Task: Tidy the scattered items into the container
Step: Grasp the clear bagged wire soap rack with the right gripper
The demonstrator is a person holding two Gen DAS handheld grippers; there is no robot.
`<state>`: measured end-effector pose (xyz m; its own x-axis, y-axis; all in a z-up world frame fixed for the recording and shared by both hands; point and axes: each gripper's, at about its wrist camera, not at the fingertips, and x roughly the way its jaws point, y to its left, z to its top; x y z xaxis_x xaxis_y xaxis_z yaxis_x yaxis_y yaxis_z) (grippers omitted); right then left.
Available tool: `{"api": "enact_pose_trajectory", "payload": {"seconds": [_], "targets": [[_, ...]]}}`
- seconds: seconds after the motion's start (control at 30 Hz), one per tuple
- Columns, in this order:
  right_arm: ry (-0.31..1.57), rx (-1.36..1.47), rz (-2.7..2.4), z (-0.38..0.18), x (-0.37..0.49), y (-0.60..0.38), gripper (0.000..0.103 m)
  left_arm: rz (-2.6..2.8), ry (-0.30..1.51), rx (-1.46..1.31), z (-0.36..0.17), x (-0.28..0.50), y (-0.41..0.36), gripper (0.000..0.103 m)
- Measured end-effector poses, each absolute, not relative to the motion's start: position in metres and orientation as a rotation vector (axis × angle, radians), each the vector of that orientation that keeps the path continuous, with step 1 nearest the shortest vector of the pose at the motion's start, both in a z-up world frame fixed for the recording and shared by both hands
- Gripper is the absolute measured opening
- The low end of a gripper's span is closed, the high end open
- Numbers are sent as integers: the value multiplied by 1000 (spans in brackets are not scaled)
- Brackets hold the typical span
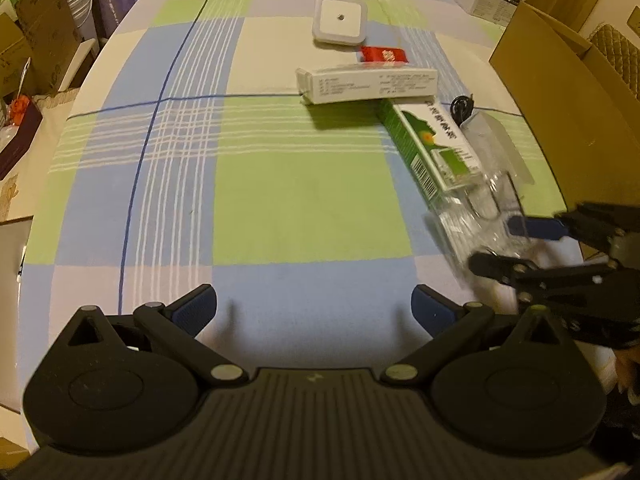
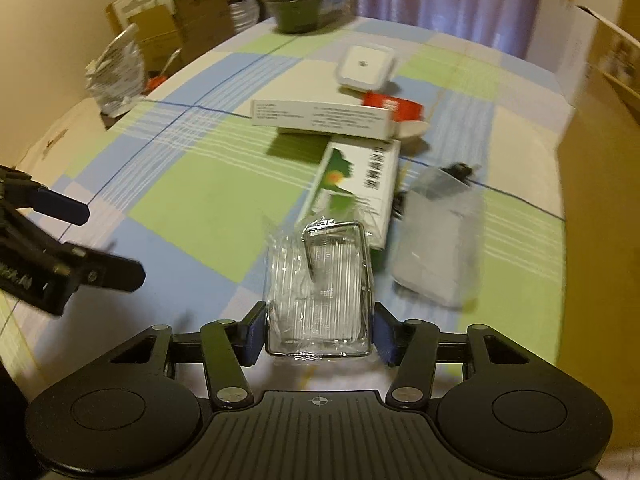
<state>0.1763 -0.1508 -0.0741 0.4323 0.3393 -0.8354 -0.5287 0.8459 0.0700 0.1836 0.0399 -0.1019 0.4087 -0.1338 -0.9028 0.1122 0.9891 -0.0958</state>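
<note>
My right gripper [image 2: 320, 332] is shut on a clear plastic-wrapped pack with a metal frame [image 2: 320, 280], held just above the checked tablecloth. The left wrist view shows that gripper [image 1: 508, 246] at the right edge with the blurred clear pack [image 1: 472, 228] between its fingers. My left gripper [image 1: 314, 308] is open with nothing in it, low over the cloth near the front edge; it also shows at the left as the left gripper [image 2: 60, 240]. A green box [image 1: 432, 144], a long white box [image 1: 366, 84], a red packet [image 1: 384, 55] and a white square device [image 1: 340, 20] lie scattered. The open cardboard box [image 1: 580, 112] stands at the right.
A second clear plastic bag [image 2: 440, 240] lies right of the green box [image 2: 356, 184], with a small black cord [image 1: 462, 108] behind it. A dark pot [image 2: 304, 0] stands at the table's far end. Cartons and clutter [image 2: 160, 32] are stacked beyond the left edge.
</note>
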Motion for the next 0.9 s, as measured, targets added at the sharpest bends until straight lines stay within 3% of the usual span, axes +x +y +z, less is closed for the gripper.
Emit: {"api": "enact_pose_trajectory", "payload": {"seconds": [0.53, 0.57, 0.6, 0.63, 0.77, 0.83, 0.9], "targets": [[1031, -181, 420, -74, 152, -204, 58, -247, 1103, -75, -117, 253, -50, 101], [1024, -185, 417, -74, 151, -204, 74, -244, 1100, -73, -119, 257, -54, 101], [1016, -195, 408, -75, 150, -204, 83, -240, 1097, -67, -122, 261, -58, 100], [1010, -200, 407, -75, 149, -204, 83, -237, 1098, -59, -124, 264, -62, 98], [1015, -174, 405, -77, 149, -207, 83, -238, 1103, -15, -132, 271, -72, 86], [1018, -169, 406, -78, 148, -209, 83, -259, 1107, -16, -136, 273, -73, 66], [1022, -165, 410, -79, 147, -210, 83, -264, 1111, -2, -136, 272, -73, 59]]}}
